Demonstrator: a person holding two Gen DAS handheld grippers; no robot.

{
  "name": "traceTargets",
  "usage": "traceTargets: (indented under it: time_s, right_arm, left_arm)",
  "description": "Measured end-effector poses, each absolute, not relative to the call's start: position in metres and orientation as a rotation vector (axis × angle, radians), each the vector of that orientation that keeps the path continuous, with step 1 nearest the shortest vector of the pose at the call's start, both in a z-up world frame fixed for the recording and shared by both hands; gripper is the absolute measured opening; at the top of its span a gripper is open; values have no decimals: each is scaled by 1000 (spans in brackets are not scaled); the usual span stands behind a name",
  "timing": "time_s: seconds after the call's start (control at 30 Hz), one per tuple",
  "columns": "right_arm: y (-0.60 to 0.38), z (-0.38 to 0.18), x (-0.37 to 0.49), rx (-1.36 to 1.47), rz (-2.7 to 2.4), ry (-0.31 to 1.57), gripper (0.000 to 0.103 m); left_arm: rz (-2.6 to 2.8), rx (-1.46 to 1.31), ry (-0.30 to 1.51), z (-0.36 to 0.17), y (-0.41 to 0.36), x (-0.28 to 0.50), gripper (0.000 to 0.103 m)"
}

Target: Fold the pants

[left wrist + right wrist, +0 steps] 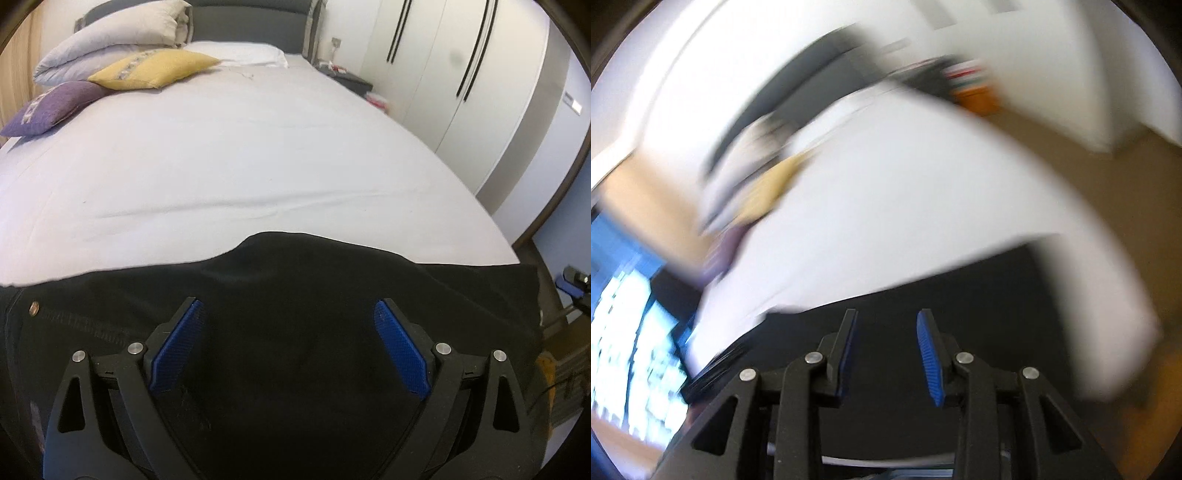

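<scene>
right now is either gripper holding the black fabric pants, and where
Nothing is held: left gripper and right gripper both hang open above the black fabric pants.

Black pants (295,295) flat on bed

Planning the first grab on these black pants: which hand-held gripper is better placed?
Probably left. The left hand-held gripper hangs wide open, steady above the pants on the bed. The right hand-held gripper view is motion-blurred.

Bare sheet (258,147) beyond pants (295,314)
</scene>
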State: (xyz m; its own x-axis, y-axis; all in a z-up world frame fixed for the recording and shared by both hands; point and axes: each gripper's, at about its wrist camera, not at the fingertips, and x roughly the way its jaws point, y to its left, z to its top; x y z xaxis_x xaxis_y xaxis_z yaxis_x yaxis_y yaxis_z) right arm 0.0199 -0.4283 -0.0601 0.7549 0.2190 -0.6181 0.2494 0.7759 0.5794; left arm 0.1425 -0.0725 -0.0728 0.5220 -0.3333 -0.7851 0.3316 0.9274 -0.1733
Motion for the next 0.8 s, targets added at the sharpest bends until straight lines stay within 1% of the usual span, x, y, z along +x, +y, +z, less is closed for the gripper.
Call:
traceTargets:
  time_s: [0.07, 0.13, 0.2, 0.23, 0.27, 0.3, 0.33, 0.43, 0.5, 0.53, 0.6, 0.63, 0.67, 0.73, 0.77, 0.8]
  right_arm:
    - [-389, -72, 70, 645, 152, 770, 36]
    - [-374, -92, 98, 632, 169, 831, 36]
    - [-373, -128, 128, 614, 130, 949, 36]
    - [-379, -140, 132, 608, 91, 969, 23]
    - [-391, -147, 132, 645, 93, 954, 6]
    - [-398, -148, 131, 676, 88, 945, 1]
    - [-412, -150, 128, 710, 61, 939, 0]
    - [-448, -144, 112, 718, -70, 903, 0]
    - [-460, -131, 95, 707, -137, 890, 6]
    - [-460, -125, 91, 706, -127, 876, 11]
    - [-444, -110, 85, 707, -30, 841, 25]
    - [-431, -106, 84, 703, 27, 840, 35]
    - [-418, -106, 83, 687, 84, 849, 42]
    - [-412, -114, 83, 656, 92, 875, 50]
    - [-420, -122, 83, 653, 41, 895, 49]
    - [-428, -129, 82, 674, 12, 901, 43]
  left_arm:
    - [-394, 39, 976, -81, -76, 155, 94]
    - [-361, 87, 1013, -97, -79, 167, 94]
    - [-341, 83, 1053, -111, -73, 177, 94]
    - [-348, 60, 1056, -114, -68, 181, 95]
    - [-348, 48, 1054, -114, -65, 184, 95]
    - [-338, 53, 1050, -112, -62, 186, 95]
    - [-329, 59, 1046, -112, -59, 187, 95]
    - [-316, 22, 1039, -105, -52, 192, 95]
    - [-341, 12, 986, -92, -60, 186, 94]
    - [-380, 5, 966, -86, -68, 186, 94]
    - [-422, 31, 965, -87, -86, 188, 94]
    - [-428, 66, 977, -92, -97, 191, 94]
    - [-424, 107, 997, -102, -106, 194, 94]
    - [-405, 158, 1048, -127, -117, 200, 95]
    - [-411, 143, 1044, -131, -114, 201, 96]
    - [-422, 117, 1038, -129, -110, 201, 96]
